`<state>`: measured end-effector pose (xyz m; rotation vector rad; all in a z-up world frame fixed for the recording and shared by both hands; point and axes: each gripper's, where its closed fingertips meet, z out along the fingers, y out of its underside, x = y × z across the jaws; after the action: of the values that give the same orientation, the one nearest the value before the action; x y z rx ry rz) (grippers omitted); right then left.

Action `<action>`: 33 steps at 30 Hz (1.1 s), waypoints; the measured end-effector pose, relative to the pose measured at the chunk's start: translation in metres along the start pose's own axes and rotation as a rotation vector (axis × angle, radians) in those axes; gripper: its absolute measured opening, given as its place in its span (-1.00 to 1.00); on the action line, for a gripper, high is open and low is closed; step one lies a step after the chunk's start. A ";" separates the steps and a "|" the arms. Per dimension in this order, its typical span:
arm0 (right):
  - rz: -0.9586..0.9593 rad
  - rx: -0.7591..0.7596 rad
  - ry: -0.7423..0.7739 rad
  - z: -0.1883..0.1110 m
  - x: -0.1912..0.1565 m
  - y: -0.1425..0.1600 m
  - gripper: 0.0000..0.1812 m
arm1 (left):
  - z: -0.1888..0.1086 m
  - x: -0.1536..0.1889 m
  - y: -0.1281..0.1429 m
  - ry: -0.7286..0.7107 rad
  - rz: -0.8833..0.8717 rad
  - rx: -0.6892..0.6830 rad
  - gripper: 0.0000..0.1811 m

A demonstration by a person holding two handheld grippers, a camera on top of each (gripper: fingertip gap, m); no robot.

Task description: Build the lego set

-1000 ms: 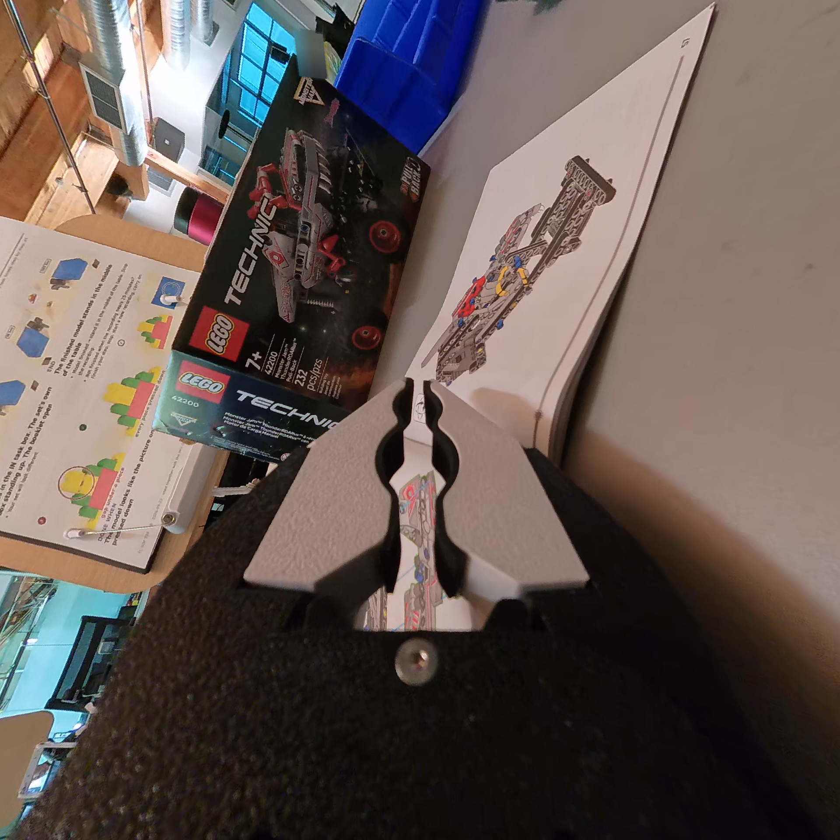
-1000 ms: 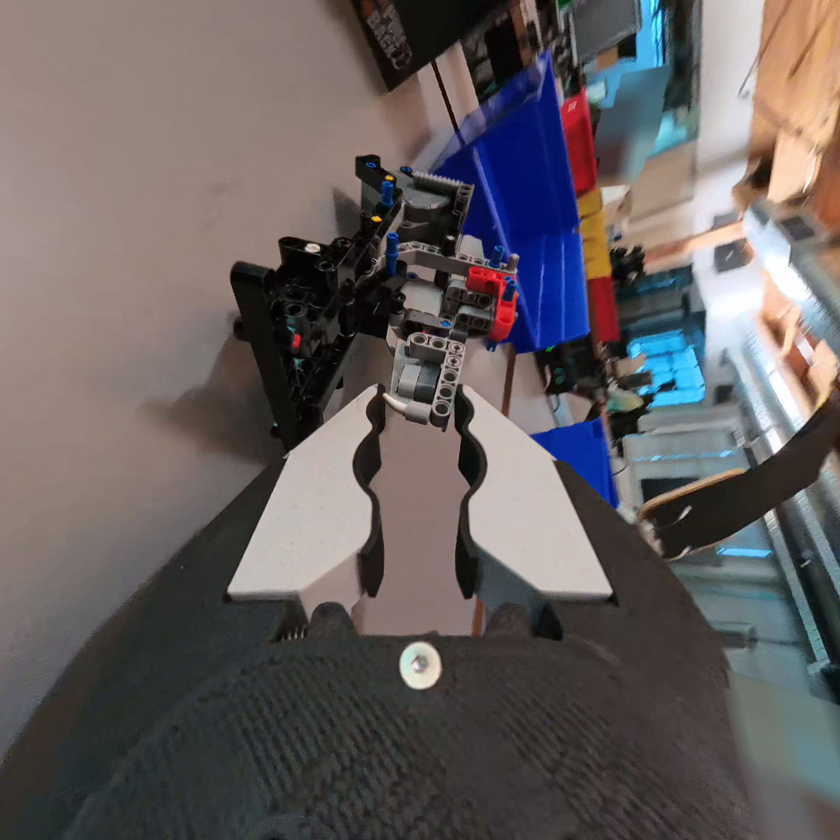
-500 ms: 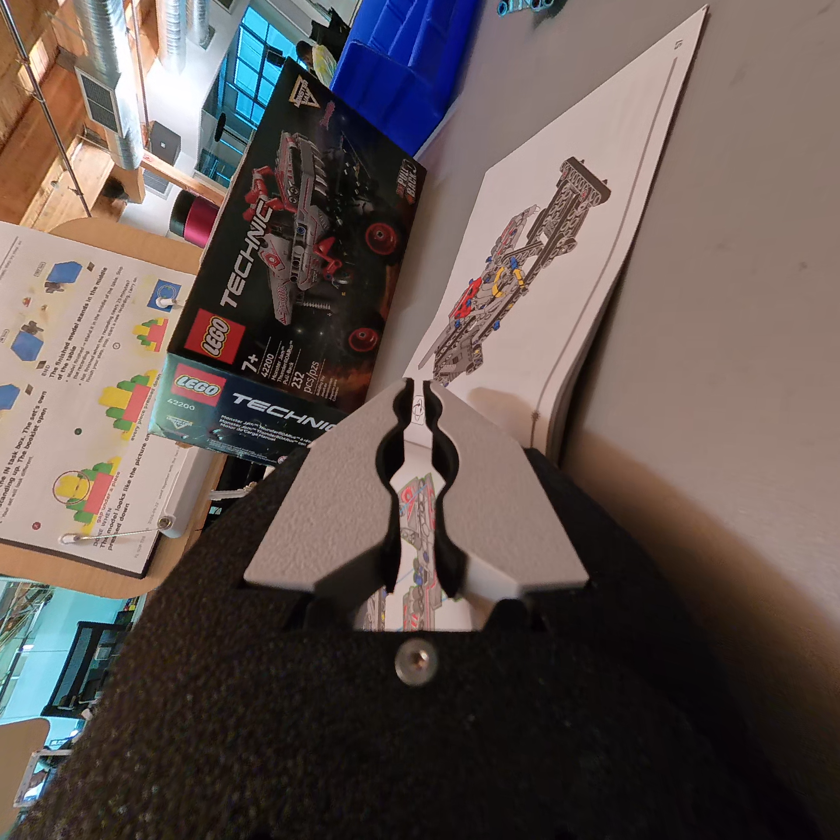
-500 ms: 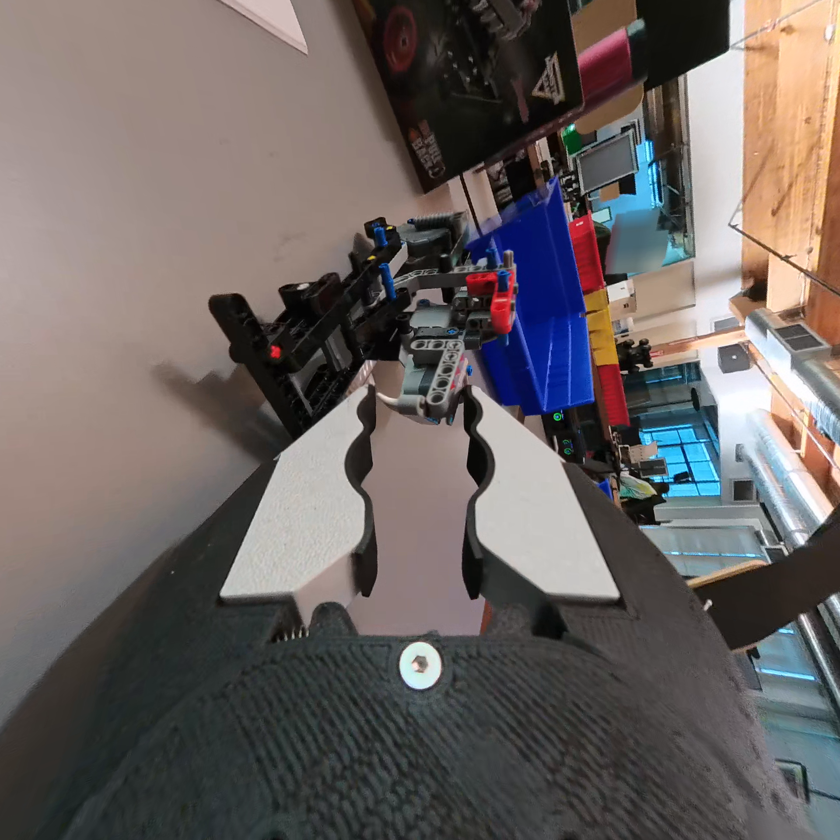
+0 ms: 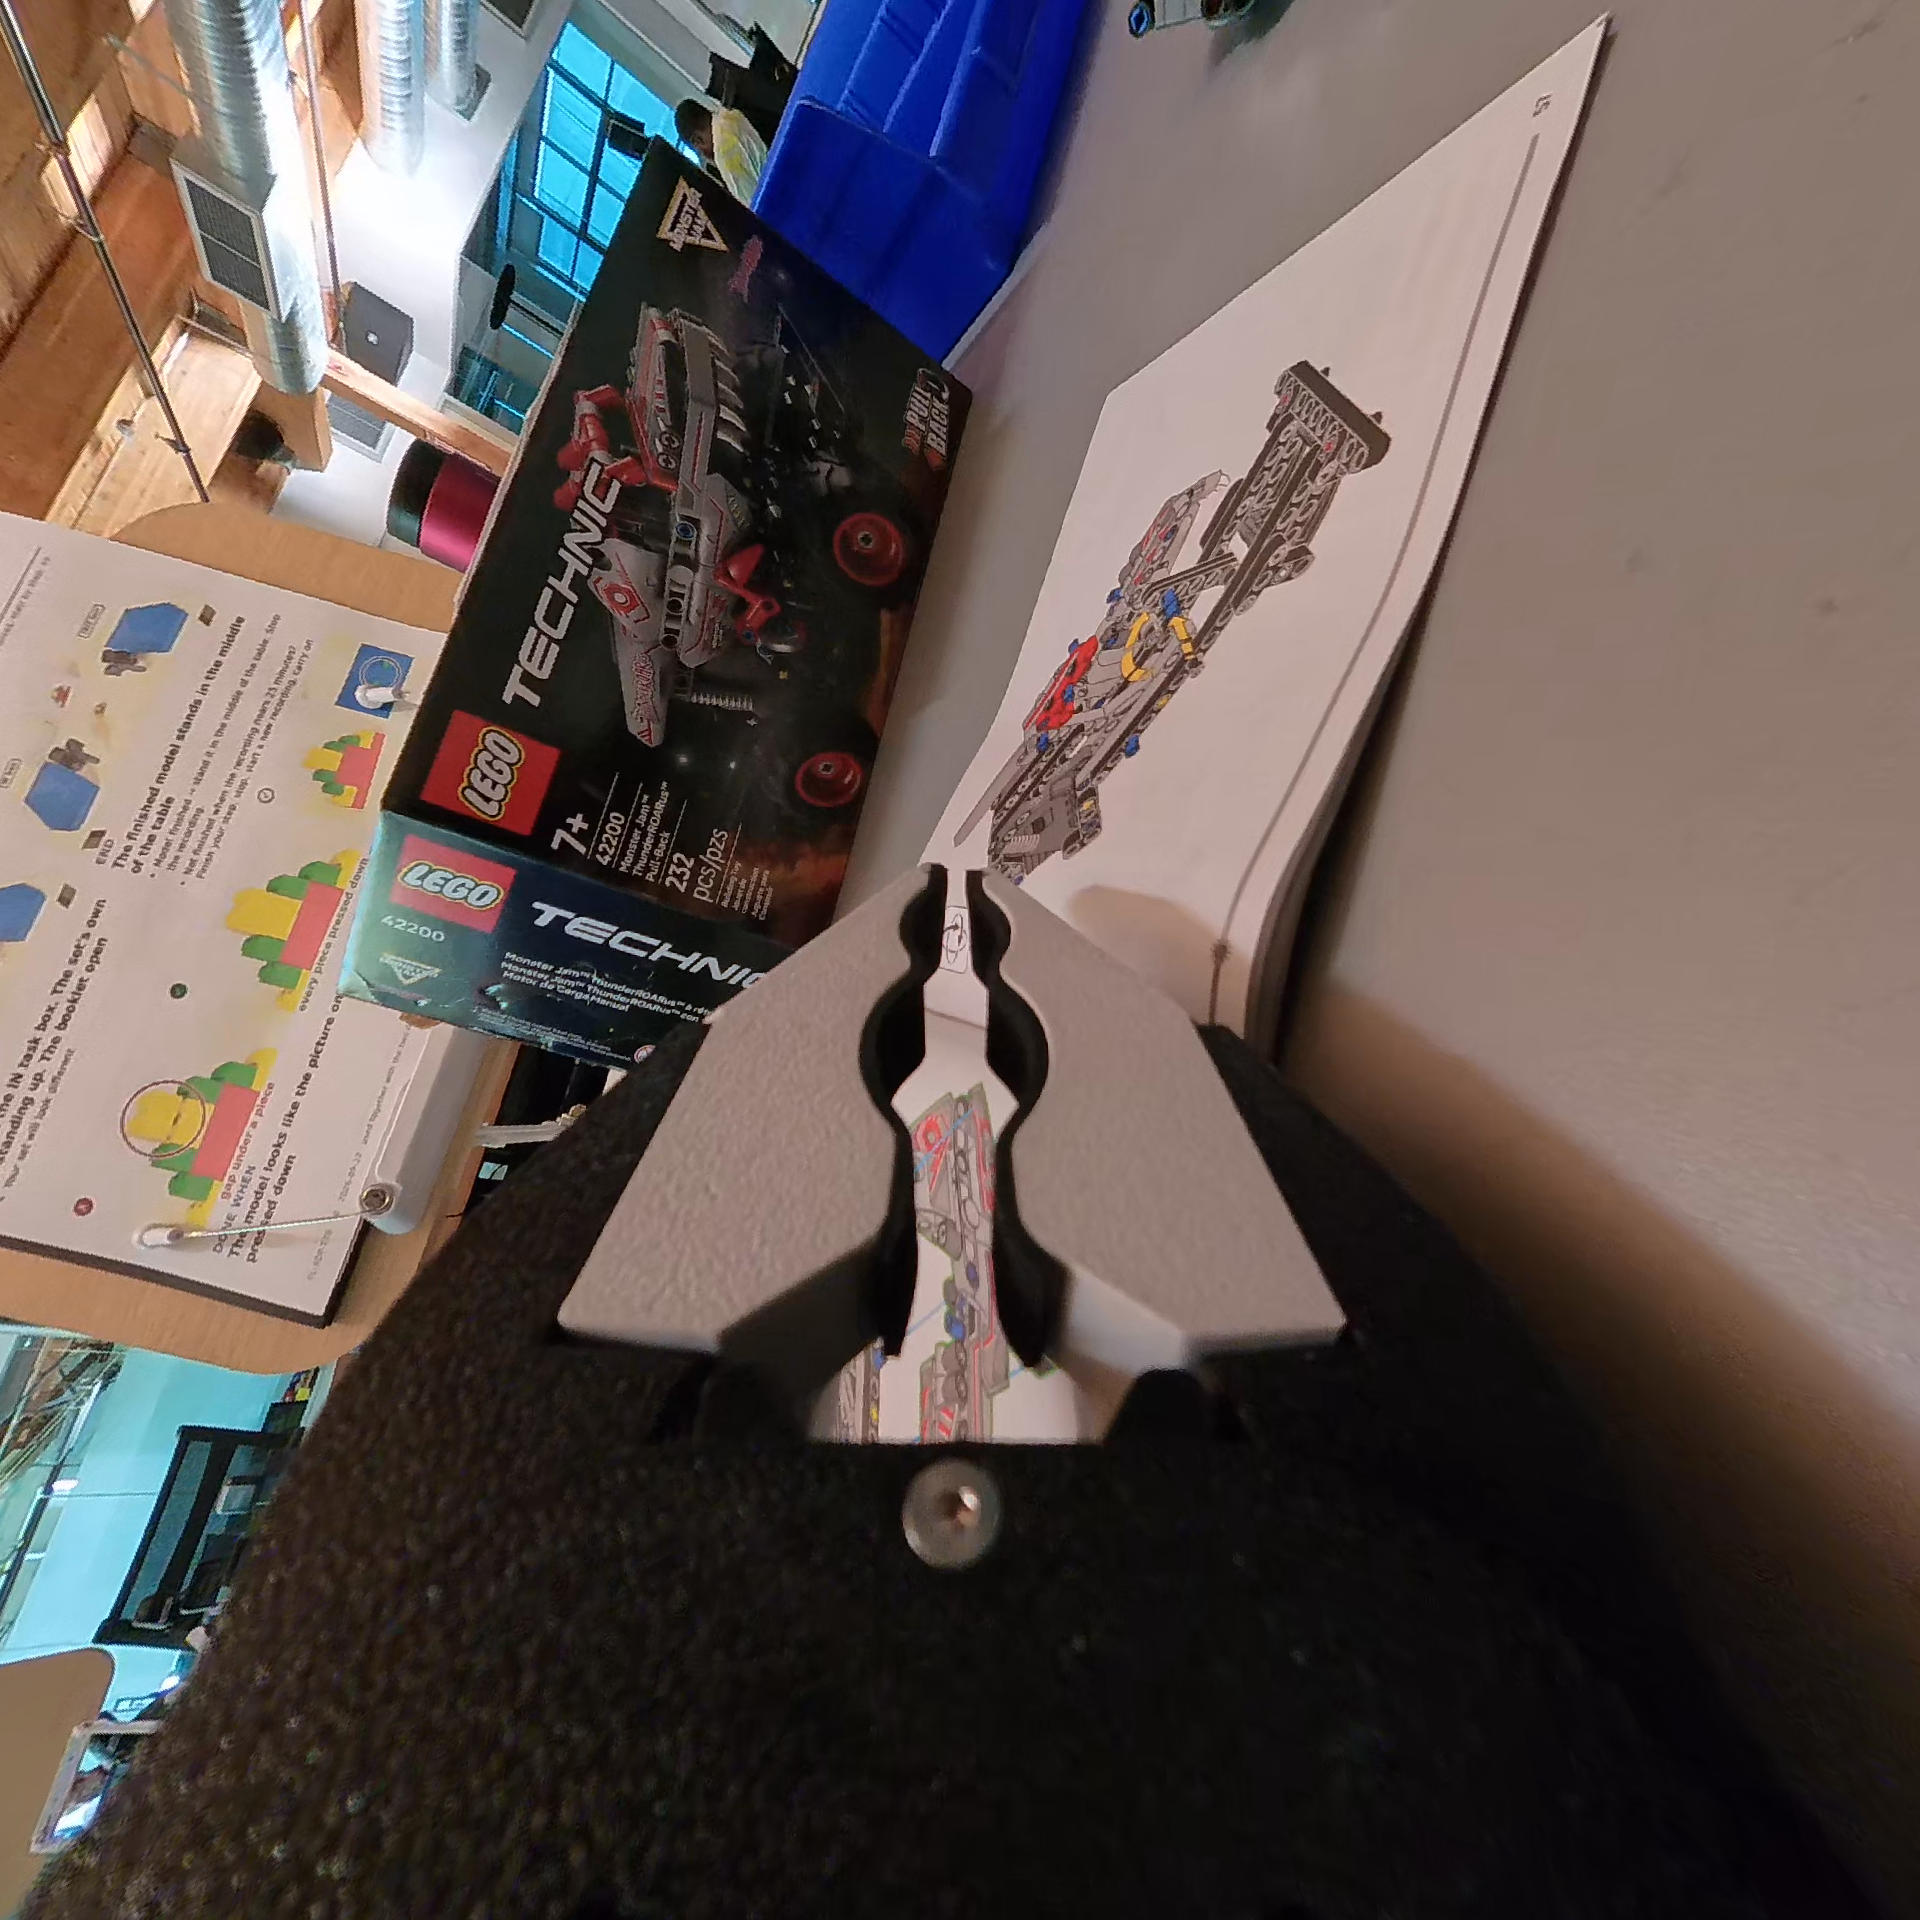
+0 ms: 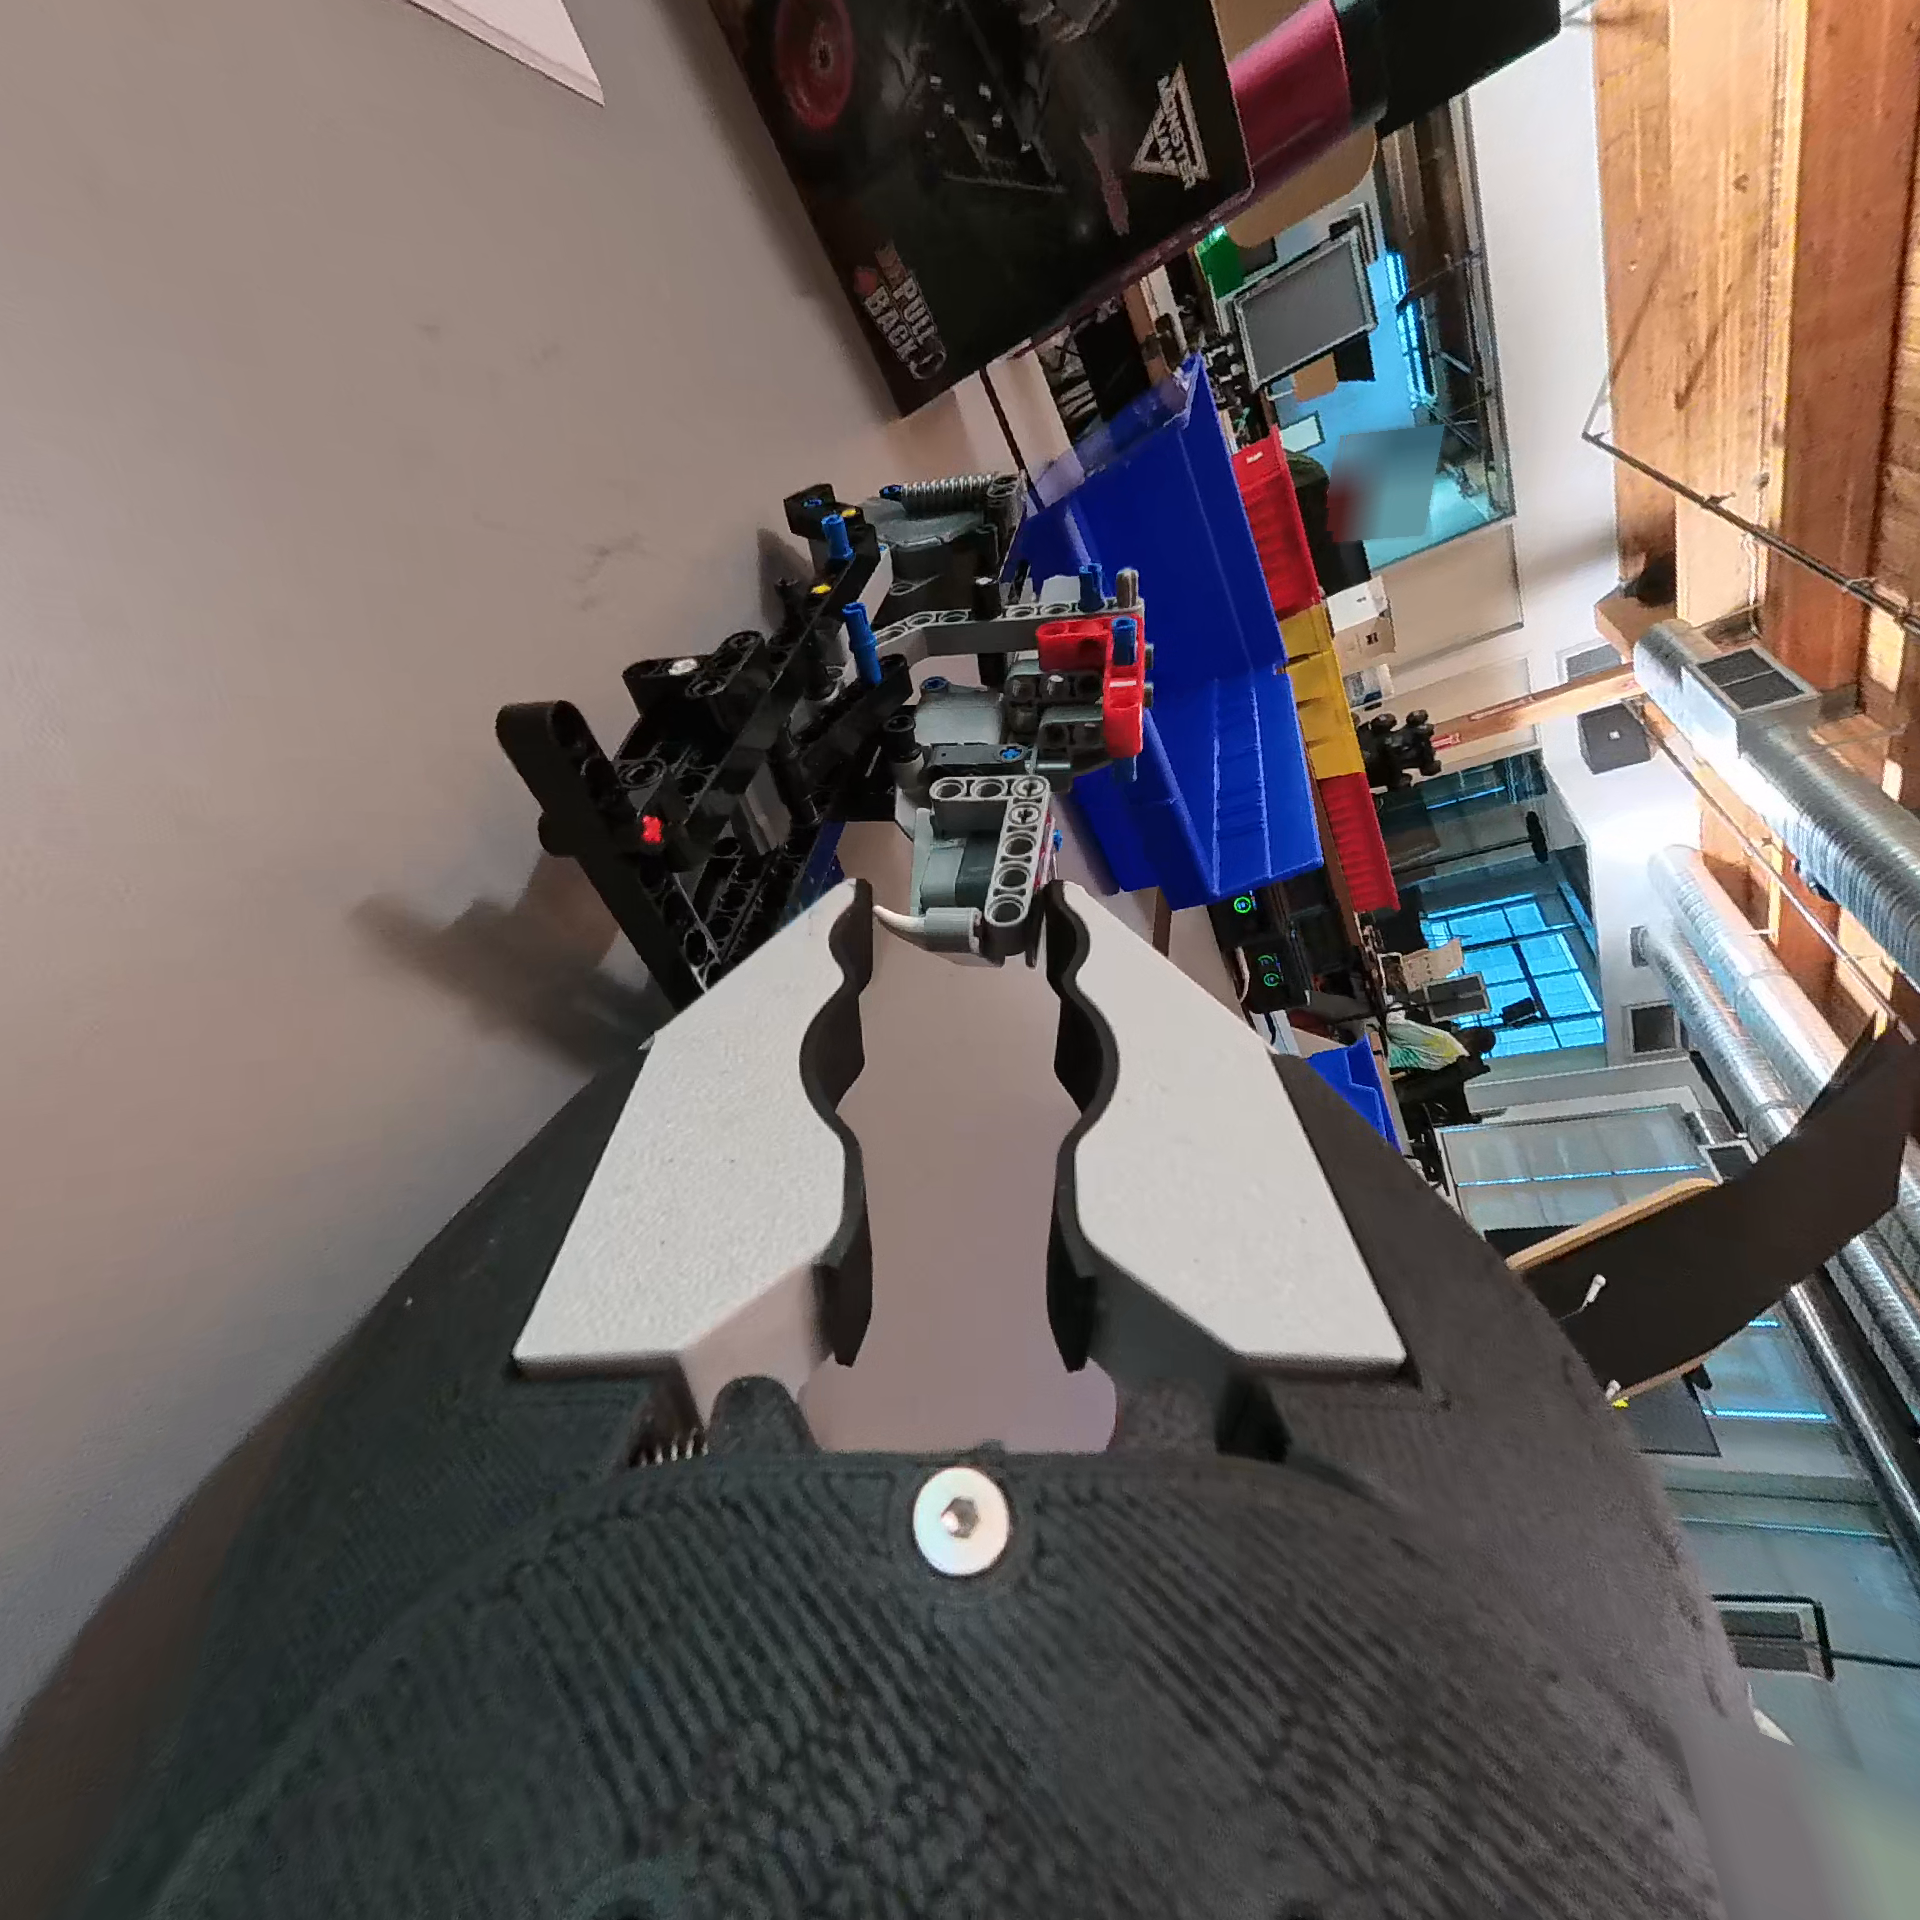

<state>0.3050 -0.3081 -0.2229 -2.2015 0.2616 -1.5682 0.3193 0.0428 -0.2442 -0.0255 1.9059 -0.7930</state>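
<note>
The part-built lego model (image 6: 935, 727), black and grey beams with red and blue pieces, is in the right wrist view. Its black frame end is down by the grey table (image 6: 312, 520). My right gripper (image 6: 961, 914) has its tips on both sides of the model's grey end and is shut on it. My left gripper (image 5: 956, 883) is shut with nothing in it, low over the open instruction booklet (image 5: 1299, 582). The set's box (image 5: 675, 675) lies to the left of the booklet.
Blue bins (image 6: 1174, 675) stand right behind the model, also in the left wrist view (image 5: 914, 156). A printed task sheet on a board (image 5: 177, 883) is left of the box. A loose grey piece (image 5: 1195, 10) lies past the booklet's far corner.
The right gripper has swung round with the model at its tips, so the box and booklet corner have come into view. The left gripper has shifted only slightly over the booklet.
</note>
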 end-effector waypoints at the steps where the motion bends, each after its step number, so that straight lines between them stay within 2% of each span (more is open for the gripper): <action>1: 0.002 0.001 0.005 0.000 0.000 -0.001 -0.65 | 0.000 0.000 0.000 -0.001 0.000 0.001 -0.98; 14: -0.071 -0.009 0.124 -0.003 -0.006 -0.012 -0.65 | -0.002 -0.005 -0.002 -0.028 -0.018 0.016 -1.00; 26: 0.069 0.030 0.253 -0.003 -0.001 -0.010 -0.55 | -0.015 -0.031 -0.008 -0.190 -0.003 -0.001 -1.00; 29: 0.029 0.002 0.270 0.000 -0.002 -0.008 -0.52 | -0.016 -0.019 -0.026 -0.160 -0.050 0.009 -1.00; 33: -0.008 -0.014 0.258 0.003 -0.006 -0.006 -0.56 | -0.014 0.021 -0.053 -0.014 -0.076 0.030 -1.00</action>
<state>0.3050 -0.3000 -0.2267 -2.0101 0.3413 -1.8602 0.2804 0.0007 -0.2292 -0.0850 1.8884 -0.8707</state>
